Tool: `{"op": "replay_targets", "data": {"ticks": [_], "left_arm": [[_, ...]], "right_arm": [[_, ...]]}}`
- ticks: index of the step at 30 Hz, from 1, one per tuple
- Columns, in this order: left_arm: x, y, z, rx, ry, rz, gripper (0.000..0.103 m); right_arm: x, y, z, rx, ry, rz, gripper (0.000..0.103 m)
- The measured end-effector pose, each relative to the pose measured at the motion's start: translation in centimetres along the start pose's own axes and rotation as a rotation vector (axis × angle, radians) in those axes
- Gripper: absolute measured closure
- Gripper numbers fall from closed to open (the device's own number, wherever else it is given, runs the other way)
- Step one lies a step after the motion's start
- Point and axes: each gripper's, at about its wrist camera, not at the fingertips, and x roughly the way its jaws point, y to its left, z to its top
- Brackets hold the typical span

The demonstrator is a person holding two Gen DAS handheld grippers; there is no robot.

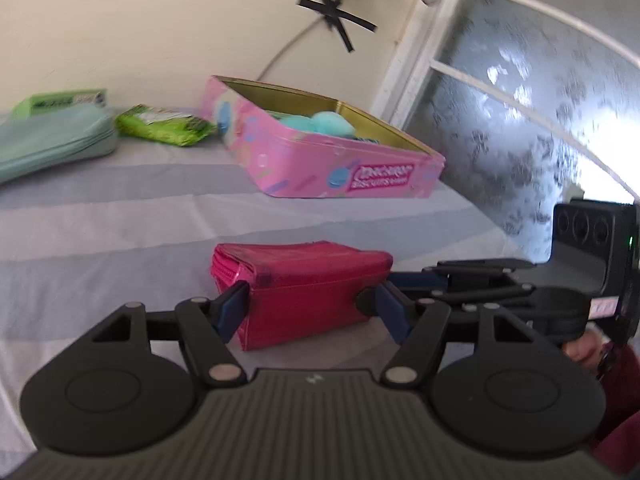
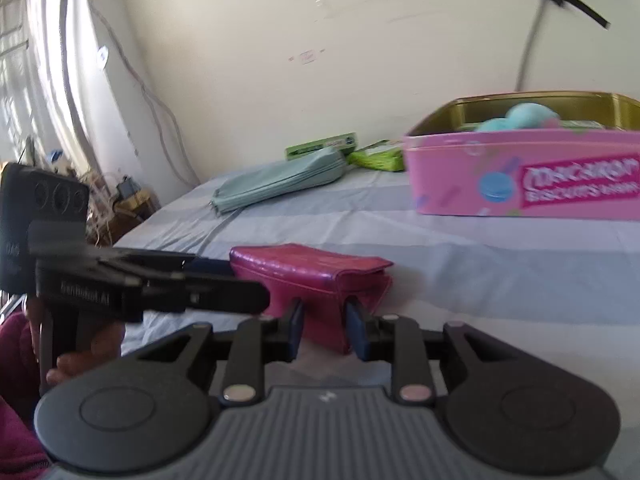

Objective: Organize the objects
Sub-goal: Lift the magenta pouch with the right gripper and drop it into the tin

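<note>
Both grippers on the magenta wallet [image 1: 304, 292], striped bed sheet [image 1: 120, 220].
We see left gripper [image 1: 312, 308] fingers clamping its long sides, right gripper [image 2: 324, 330] fingers pinching one end. Pink tin [image 2: 520, 172] behind reads "Macaron Biscuits"; cream wall [image 2: 280, 40], taped cable.

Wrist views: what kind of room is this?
Probably a bedroom: the objects lie on a striped bedsheet against a painted wall, beside a frosted window, with a curtain opposite.
</note>
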Motion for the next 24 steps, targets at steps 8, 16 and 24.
{"op": "replay_targets", "data": {"ticks": [8,16,24], "left_arm": [[0.3,-2.2,3.9,0.032,-0.051,-0.008,0.033],[5.2,-5.8,12.4,0.181,-0.146,0.009,0.033],[16.1,-6.4,17.8,0.183,-0.103,0.064,0.033]], "right_arm": [[-2.6,-1.3,1.9,-0.017,-0.121,-0.008,0.080],[-4.5,-4.1,8.4,-0.133,-0.324,-0.167,0.079],[-1.4,-14.0,13.0,-0.095,-0.324,-0.364,0.077]]}}
